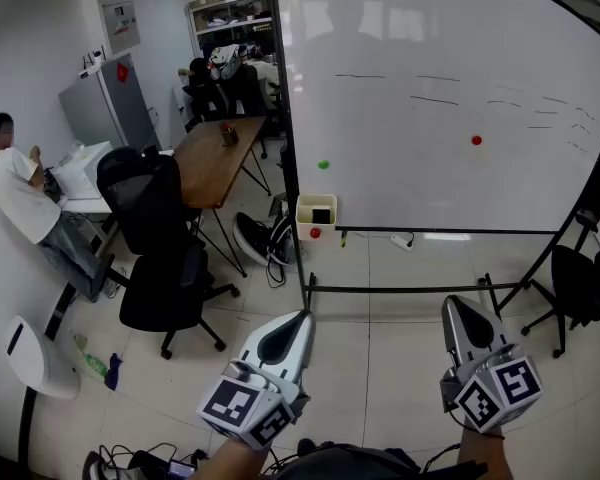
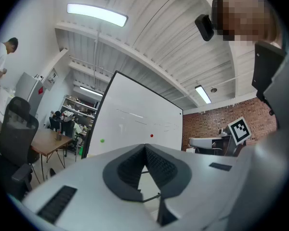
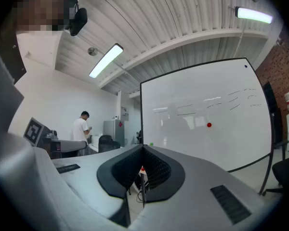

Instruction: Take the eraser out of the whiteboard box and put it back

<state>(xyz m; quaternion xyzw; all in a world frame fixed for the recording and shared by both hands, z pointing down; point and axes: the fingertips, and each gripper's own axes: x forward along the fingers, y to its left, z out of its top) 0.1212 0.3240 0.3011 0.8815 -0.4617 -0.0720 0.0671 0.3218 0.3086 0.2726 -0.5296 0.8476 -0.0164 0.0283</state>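
Whiteboard box (image 1: 303,216) sits at whiteboard's (image 1: 450,98) lower-left corner, above bare floor (image 1: 380,328).

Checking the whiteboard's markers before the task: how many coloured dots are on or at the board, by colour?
Red dots: 2
Green dots: 1
Total: 3

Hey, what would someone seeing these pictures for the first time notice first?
The big whiteboard fills the upper right of the head view, with a red magnet and a green magnet on it and a cream box hanging at its lower left corner. In the foreground, the left tool and the right tool point toward it, both shut and empty.
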